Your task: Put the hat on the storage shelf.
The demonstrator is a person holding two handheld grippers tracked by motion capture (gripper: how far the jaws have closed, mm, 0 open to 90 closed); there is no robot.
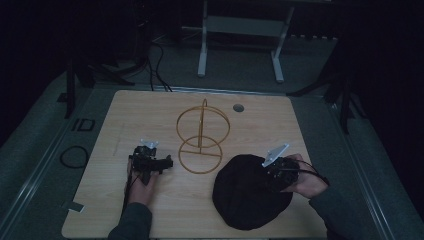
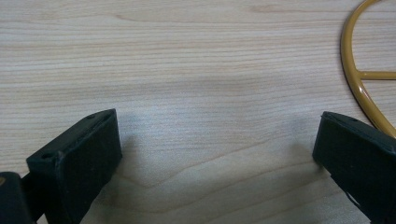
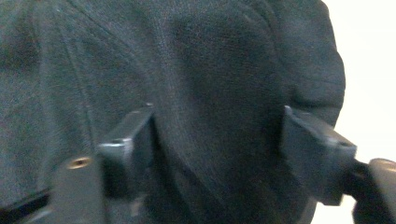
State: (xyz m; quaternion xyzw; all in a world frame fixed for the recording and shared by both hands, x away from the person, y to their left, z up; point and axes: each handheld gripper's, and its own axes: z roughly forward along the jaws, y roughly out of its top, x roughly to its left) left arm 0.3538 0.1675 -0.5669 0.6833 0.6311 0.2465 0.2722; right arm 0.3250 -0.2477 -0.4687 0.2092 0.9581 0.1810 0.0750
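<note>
While the black hat lies flat at five o'clock on the table, the right gripper reaches its one o'clock edge. The round hat shows no long axis.

Left gripper: jaws wide open over bare wood, beside the gold stand.

Right gripper: jaws open around the cloth; I think the pinch comes next.

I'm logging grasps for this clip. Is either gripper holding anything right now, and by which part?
Nothing is clamped yet. The right gripper is open, its jaws straddling a fold of the black hat; the left gripper is open over bare table.

table: light wood | on it: wire stand, black hat
</note>
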